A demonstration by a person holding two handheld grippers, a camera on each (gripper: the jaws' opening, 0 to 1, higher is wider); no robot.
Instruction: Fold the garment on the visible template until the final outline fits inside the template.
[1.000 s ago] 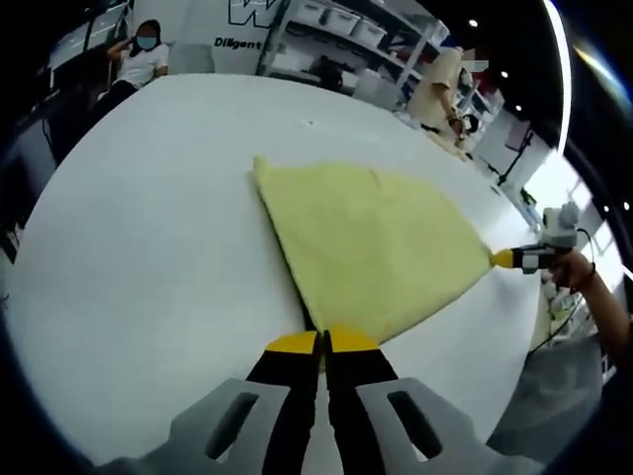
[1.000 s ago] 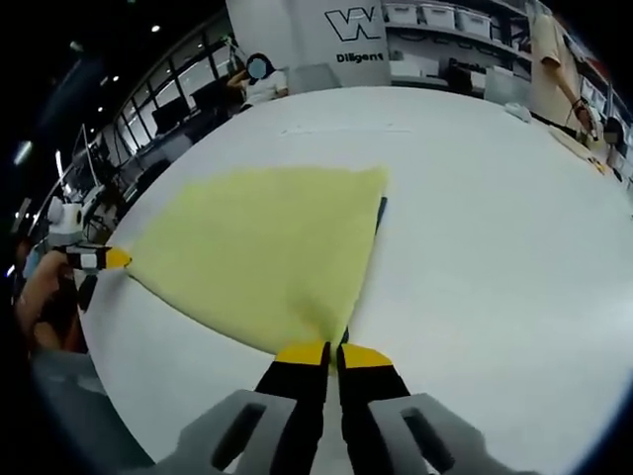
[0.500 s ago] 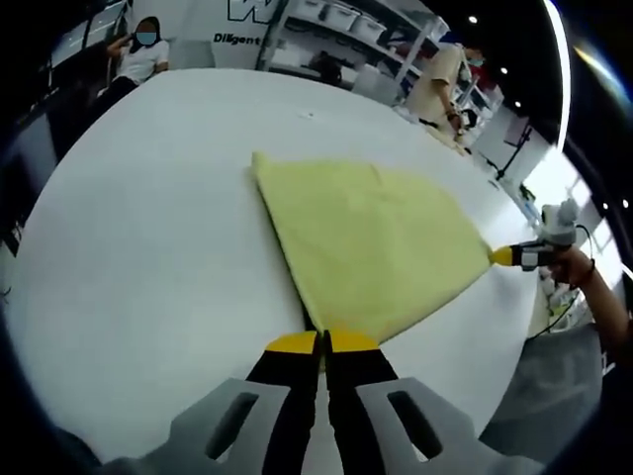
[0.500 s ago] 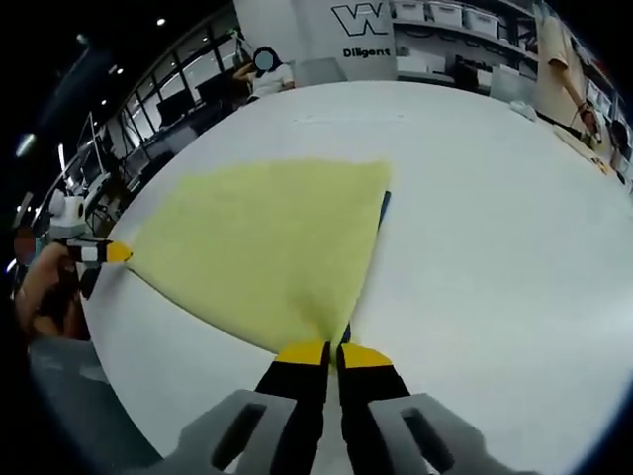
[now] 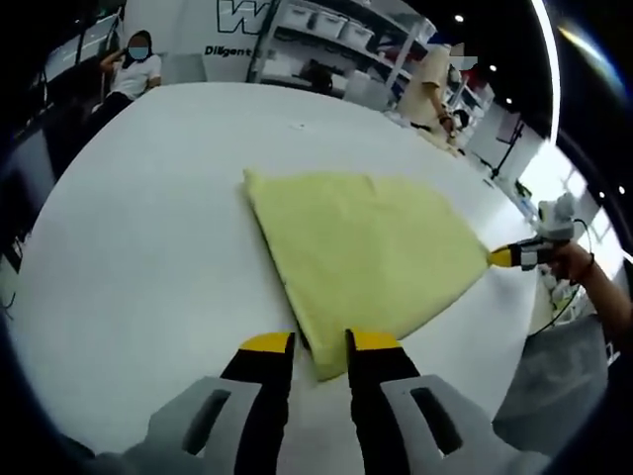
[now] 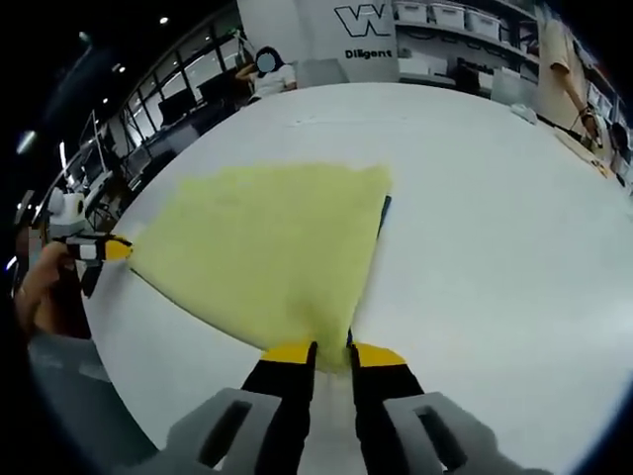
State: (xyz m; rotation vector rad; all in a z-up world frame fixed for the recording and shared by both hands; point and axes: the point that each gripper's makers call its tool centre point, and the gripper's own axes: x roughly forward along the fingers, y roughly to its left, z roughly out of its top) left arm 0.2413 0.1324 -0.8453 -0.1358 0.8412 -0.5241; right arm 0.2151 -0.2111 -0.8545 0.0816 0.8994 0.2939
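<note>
The garment (image 5: 366, 252) lies flat on the white tabletop (image 5: 148, 237), folded into a pale yellow panel with one long straight edge and a rounded opposite edge. Its surface is smooth, with no visible wrinkles. In the right gripper view a thin dark strip (image 6: 384, 210) shows along the garment's (image 6: 267, 247) straight edge; this is probably the template line, though it is too small to confirm.

The left claw (image 5: 318, 341) stands open, its jaws apart on either side of the near corner of the garment, with no cloth pinched. The right claw (image 6: 331, 348) is likewise open, its jaws straddling the opposite near corner. In the left gripper view the right claw (image 5: 504, 257) appears at the far right tip of the garment, held by the person's hand (image 5: 579, 265).

Risks from this position:
- A jaw tip may drag the corner on withdrawal, because the cloth lies between the jaws. This would disturb the fold and push the outline past the template.
- The top layer may spring open once unrestrained.
</note>
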